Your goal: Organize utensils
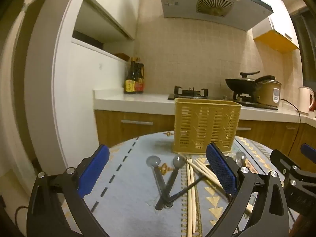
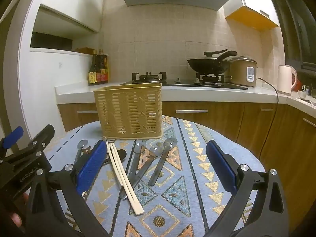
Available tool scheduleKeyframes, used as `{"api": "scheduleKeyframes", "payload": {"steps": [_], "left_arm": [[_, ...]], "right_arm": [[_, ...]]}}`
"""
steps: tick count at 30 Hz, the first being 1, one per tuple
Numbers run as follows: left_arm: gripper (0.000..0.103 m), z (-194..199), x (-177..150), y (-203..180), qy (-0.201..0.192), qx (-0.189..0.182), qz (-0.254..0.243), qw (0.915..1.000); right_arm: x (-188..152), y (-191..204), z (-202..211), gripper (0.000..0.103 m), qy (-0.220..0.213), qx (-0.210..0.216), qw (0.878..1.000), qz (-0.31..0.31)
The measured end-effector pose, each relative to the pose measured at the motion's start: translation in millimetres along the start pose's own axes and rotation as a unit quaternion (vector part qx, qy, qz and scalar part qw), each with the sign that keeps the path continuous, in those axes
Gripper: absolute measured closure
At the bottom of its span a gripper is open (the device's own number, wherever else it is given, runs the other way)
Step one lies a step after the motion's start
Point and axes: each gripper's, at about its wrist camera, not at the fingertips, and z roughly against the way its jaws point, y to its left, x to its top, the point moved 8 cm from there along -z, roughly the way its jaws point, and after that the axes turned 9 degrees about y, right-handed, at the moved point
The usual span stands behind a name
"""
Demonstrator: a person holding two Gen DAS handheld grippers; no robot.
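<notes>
Blue-padded fingers [image 1: 221,169] of the left gripper [image 1: 158,169] are filling the bottom of the left wrist view, standing spread wide apart with nothing pinched between them. They are hovering over a round table [image 1: 126,201] covered by a blue patterned cloth. Between the fingers, farther back on the cloth, two grey spoons [image 1: 167,179] are lying crossed over each other, and a bundle of pale chopsticks [image 1: 190,193] is lying just beside them, one pair crossing toward the right finger. Another spoon bowl [image 1: 240,156] is peeking out behind that finger.

Likewise, the right gripper [image 2: 158,167] is hanging wide open and empty above the same cloth. Ahead of it, a pair of chopsticks [image 2: 124,177] is slanting from the basket's foot toward the camera, and three clear grey spoons [image 2: 156,162] are fanning out just to the right of them, their handles converging near the chopsticks. A darker spoon [image 2: 120,155] is lying left of the chopsticks, partly hidden by the left finger.

A yellow slotted basket [image 1: 205,126] is standing upright at the far side of the table, beyond all the utensils; nothing can be seen sticking out of it.

At the left edge of the right wrist view, the other gripper is showing, with part of a hand [image 2: 16,219] holding it.

Behind the table, a kitchen counter [image 2: 197,92] is carrying a wok [image 2: 207,64], a rice cooker [image 2: 244,71], a kettle [image 2: 285,79] and two sauce bottles [image 2: 98,68].
</notes>
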Motion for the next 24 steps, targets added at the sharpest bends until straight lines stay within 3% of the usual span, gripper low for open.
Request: {"api": "scheduleKeyframes", "payload": {"steps": [24], "left_arm": [[0.008, 3.8, 2.3, 3.6, -0.008, 0.004, 0.014, 0.9999]], "right_arm": [[-2.5, 3.4, -0.3, 0.008, 0.002, 0.003, 1.0, 0.004]]}}
